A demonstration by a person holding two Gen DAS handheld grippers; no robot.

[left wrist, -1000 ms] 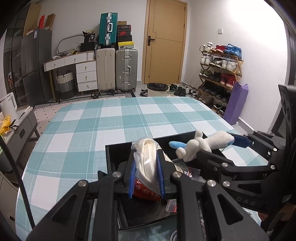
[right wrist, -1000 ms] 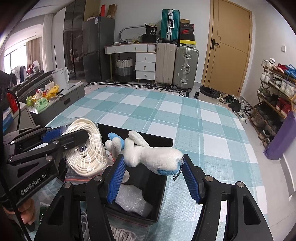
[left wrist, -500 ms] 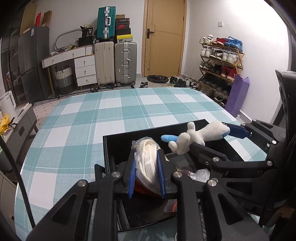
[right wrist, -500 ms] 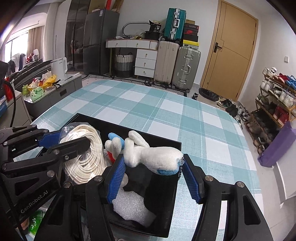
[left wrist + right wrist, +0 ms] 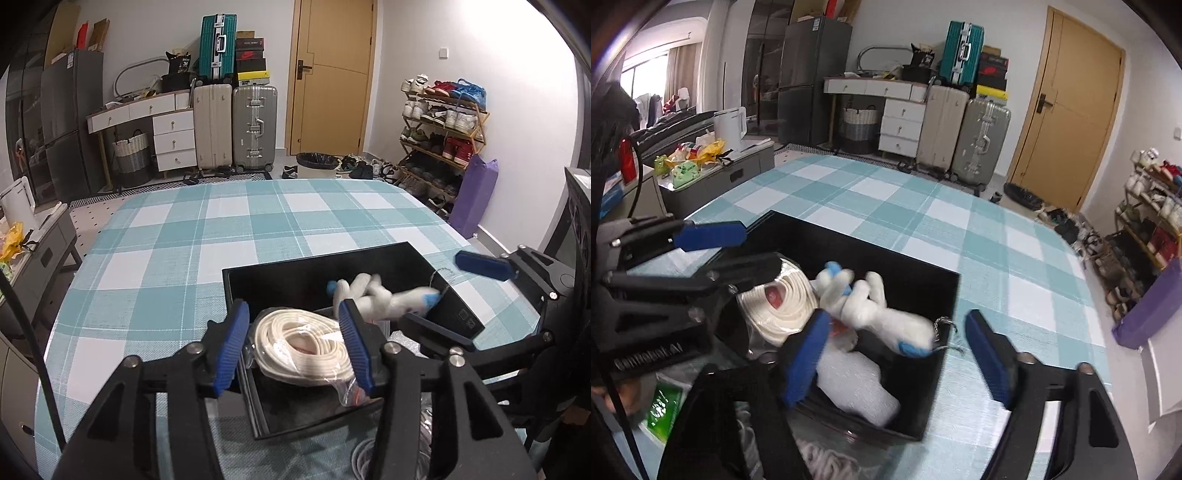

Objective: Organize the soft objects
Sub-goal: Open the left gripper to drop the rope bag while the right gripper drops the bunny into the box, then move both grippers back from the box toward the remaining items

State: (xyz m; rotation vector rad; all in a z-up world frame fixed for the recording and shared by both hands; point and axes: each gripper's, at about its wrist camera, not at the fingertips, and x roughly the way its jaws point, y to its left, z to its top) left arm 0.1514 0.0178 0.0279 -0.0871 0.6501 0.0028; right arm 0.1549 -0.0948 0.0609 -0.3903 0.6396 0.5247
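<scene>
Two soft things lie in the black box (image 5: 945, 295): the plush toy (image 5: 871, 314) and, at its 9 o'clock, the bagged cord coil (image 5: 306, 343). Both grippers, left (image 5: 295, 345) and right (image 5: 895, 363), hang over it, jaws spread, gripping nothing. Release step looks finished; next, fetch another item.
</scene>
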